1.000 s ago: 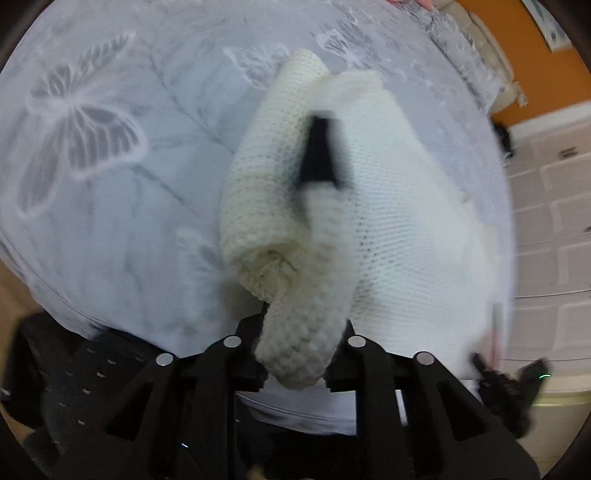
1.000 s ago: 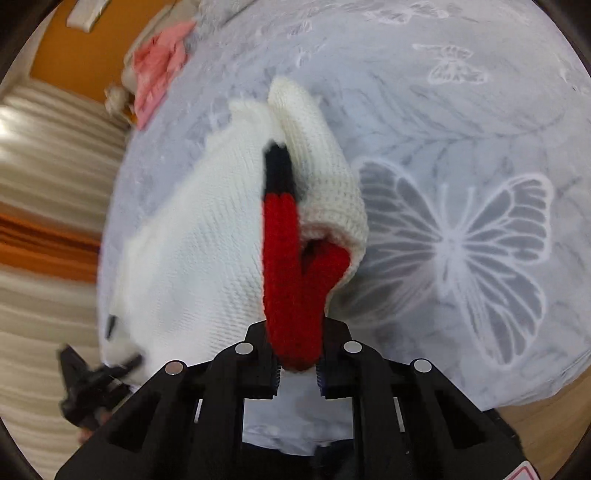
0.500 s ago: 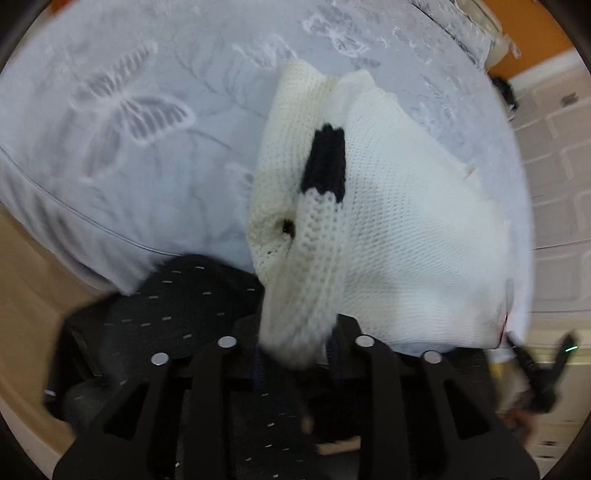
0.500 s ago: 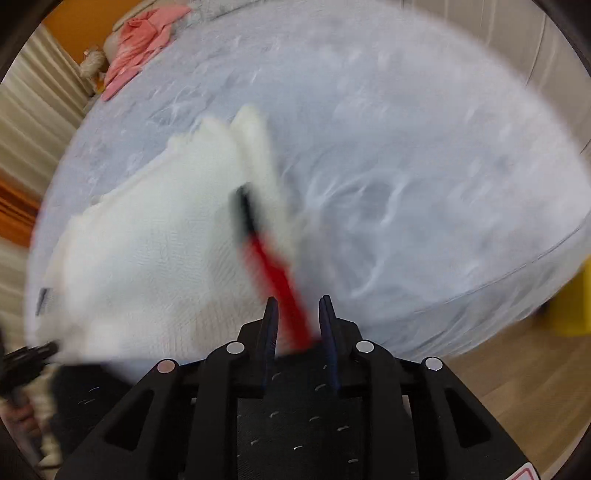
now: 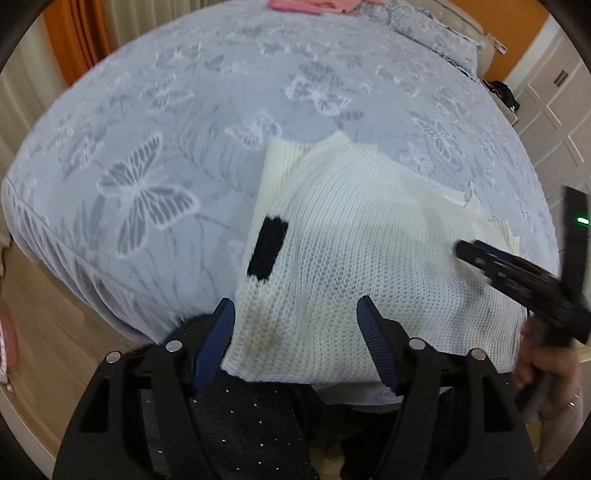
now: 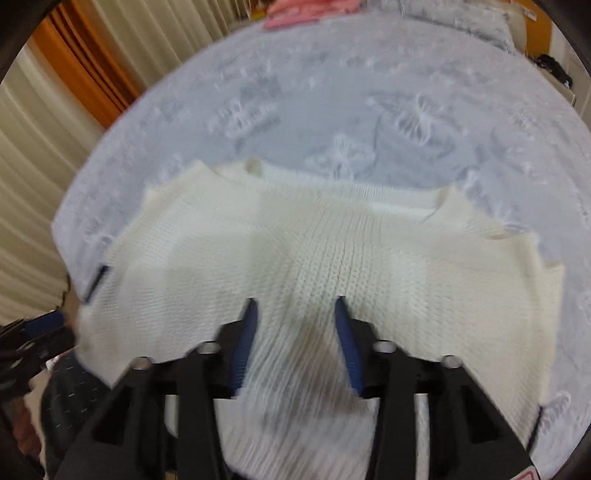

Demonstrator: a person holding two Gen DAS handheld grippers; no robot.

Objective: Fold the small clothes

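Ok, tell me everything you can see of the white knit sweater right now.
The sweater is cream-white, chunky knit, lying spread flat on the butterfly-print bedspread near its front edge. A sleeve with a black band lies folded over its side; a faint brownish stain marks the near hem. The left gripper, jaws opening, straddles the hem without pinching. The right gripper hangs over the body, jaws apart, not pinching the knit; that view is blurred.

Butterfly-print bed (image 5: 155,122), white knit sweater (image 5: 369,236), pink garment (image 5: 314,4) far edge

left gripper (image 5: 295,314) jaws opening, right gripper (image 6: 293,314) jaws closing
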